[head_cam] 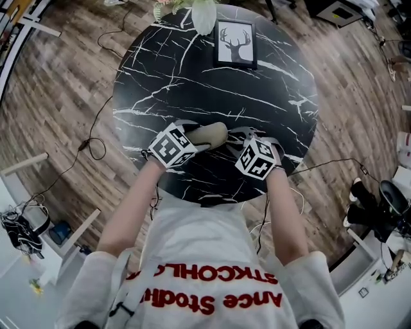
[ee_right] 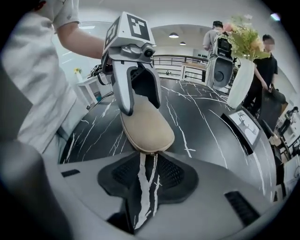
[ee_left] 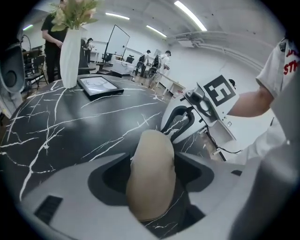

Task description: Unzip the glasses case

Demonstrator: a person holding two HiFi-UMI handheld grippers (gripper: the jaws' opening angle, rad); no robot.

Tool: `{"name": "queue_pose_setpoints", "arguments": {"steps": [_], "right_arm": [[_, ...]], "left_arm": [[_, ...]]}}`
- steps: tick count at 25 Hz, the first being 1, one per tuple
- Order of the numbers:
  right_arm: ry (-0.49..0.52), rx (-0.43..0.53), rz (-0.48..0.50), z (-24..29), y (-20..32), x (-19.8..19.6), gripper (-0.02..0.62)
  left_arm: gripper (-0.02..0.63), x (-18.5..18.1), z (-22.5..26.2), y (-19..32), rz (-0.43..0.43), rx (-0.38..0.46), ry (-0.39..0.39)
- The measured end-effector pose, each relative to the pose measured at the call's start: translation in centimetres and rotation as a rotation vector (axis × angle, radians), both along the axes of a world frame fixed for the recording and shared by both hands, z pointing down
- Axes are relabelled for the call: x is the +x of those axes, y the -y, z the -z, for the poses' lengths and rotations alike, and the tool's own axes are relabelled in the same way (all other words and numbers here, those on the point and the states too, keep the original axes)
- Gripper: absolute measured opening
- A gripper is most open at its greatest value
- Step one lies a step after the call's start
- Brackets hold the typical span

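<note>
A beige zipped glasses case lies on the round black marble table, near its front edge. My left gripper reaches in from the left and straddles the case's near end. In the left gripper view the case sits between the wide jaws of the left gripper, with dark gaps at its sides. My right gripper comes in from the right. In the right gripper view its jaws stand apart over bare marble, and the case's rounded end lies just beyond the tips.
A framed deer picture and a white vase of flowers stand at the table's far side. The table's front edge is just behind both grippers. Cables trail over the wooden floor. People stand in the background of both gripper views.
</note>
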State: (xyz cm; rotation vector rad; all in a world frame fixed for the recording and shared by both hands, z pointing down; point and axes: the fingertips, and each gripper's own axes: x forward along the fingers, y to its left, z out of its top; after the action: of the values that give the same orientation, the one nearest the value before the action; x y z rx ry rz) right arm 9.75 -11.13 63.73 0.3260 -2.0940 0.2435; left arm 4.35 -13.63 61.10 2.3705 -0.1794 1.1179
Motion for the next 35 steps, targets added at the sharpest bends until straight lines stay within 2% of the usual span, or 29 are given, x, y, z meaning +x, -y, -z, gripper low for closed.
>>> {"name": "queue_pose_setpoints", "arguments": {"steps": [5,9,13,18,21,24,27,32,35], "right_arm": [[0.022,-0.027,-0.013,-0.3,-0.1,0.1,0.099],[0.008,0.001,-0.012,-0.3,-0.3,0.3,0.057],[0.005,0.022,-0.035,0.0,-0.7,0.2,0.041],[0.096,-0.004,-0.182,0.4,-1.4,-0.3,0.041],[0.167,-0.026,-0.235,0.6,-2.0,-1.1,0.037],[0.200,-0.005,-0.298,0.7,-2.3,-1.7,0.035],[0.217,0.034,-0.417,0.7,-2.1,-1.7,0.037],[0.328,0.036,-0.660,1.1,-1.0,-1.5,0.057],[0.337,0.030,-0.710,1.1,-0.6,-1.4,0.057]], "left_arm": [[0.295,0.0,-0.1,0.0,0.000,-0.030,-0.014],[0.296,0.1,-0.3,0.0,-0.001,-0.042,-0.021],[0.299,0.1,-0.3,0.0,-0.009,-0.051,-0.017],[0.301,0.1,-0.3,0.0,-0.010,-0.057,-0.016],[0.301,0.0,-0.3,0.0,-0.009,-0.060,-0.015],[0.301,0.1,-0.3,0.0,-0.005,-0.062,-0.019],[0.301,0.0,-0.3,0.1,0.000,-0.066,-0.021],[0.301,0.0,-0.3,0.6,0.048,-0.076,-0.032],[0.301,-0.1,-0.3,0.8,0.078,-0.076,-0.036]]}}
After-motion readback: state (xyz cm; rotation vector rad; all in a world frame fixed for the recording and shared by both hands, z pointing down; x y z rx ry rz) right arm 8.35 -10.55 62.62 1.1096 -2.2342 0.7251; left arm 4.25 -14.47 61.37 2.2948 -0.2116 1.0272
